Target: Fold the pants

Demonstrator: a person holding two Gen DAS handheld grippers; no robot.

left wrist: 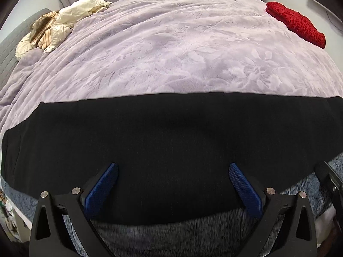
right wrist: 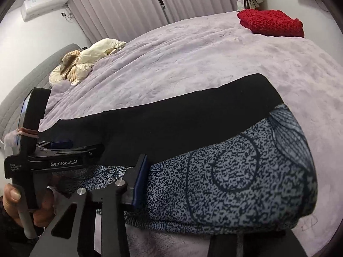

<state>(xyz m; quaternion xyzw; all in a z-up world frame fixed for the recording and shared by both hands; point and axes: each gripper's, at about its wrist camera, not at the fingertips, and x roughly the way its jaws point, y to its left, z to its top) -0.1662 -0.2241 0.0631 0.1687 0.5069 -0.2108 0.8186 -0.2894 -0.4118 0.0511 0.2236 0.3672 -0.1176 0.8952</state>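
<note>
The pants [left wrist: 171, 141] lie flat across the near part of the bed: a wide black waistband with grey-and-navy patterned fabric [right wrist: 235, 171] below it. My left gripper [left wrist: 173, 169] is open, its blue pads spread wide just above the black band near its lower edge. It also shows from the side in the right wrist view [right wrist: 62, 144]. In the right wrist view only one blue pad [right wrist: 140, 180] of my right gripper shows, at the left edge of the patterned fabric. The other finger is hidden by the raised cloth, so its hold is unclear.
The lilac bedspread [left wrist: 171, 49] covers the bed. A folded red knit [left wrist: 297, 24] lies at the far right, a crumpled cream garment [left wrist: 60, 25] at the far left by the grey headboard [left wrist: 8, 51]. Curtains hang behind.
</note>
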